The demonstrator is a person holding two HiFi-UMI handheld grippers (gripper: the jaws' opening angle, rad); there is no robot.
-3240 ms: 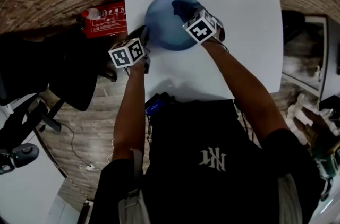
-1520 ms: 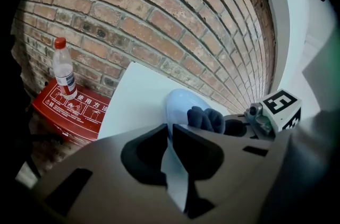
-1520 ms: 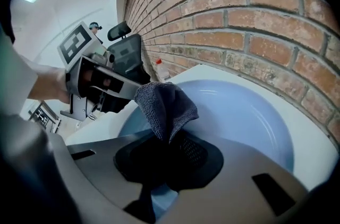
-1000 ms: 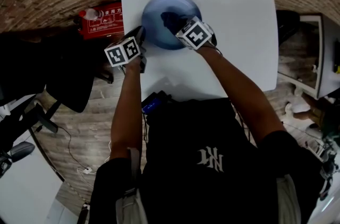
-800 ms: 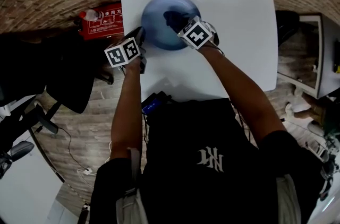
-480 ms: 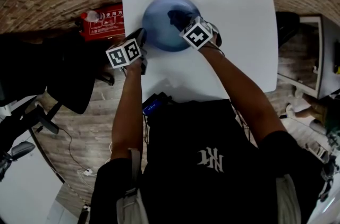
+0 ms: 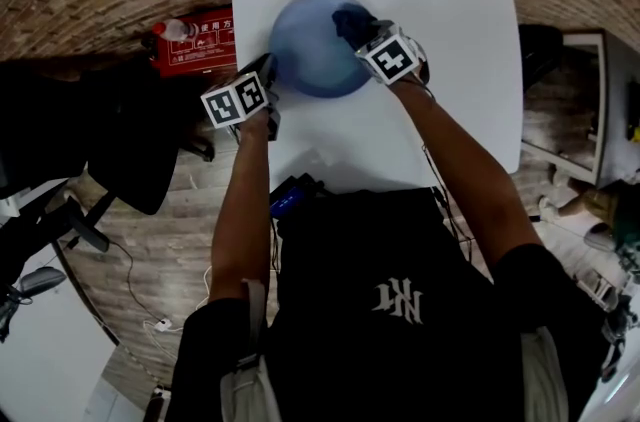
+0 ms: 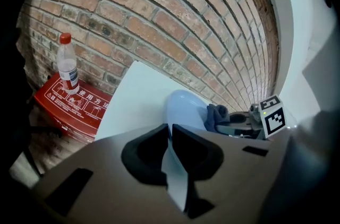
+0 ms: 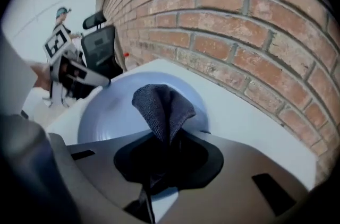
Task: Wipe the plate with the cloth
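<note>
Mid-wipe, I reckon: my left gripper (image 8: 171,138) is pinched on the left rim of the plate (image 7: 310,45) to steady it, while the right gripper (image 9: 159,159) clamps the dark cloth (image 9: 159,106), bunched on the plate's right side. Next I'd sweep the cloth across toward the left rim, pressing lightly. The red box (image 7: 200,40) and bottle (image 7: 178,27) left of the plate sit well clear.

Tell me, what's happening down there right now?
Left gripper clamped on plate rim. Right gripper clamped on cloth, cloth over plate. Nothing blocking.
</note>
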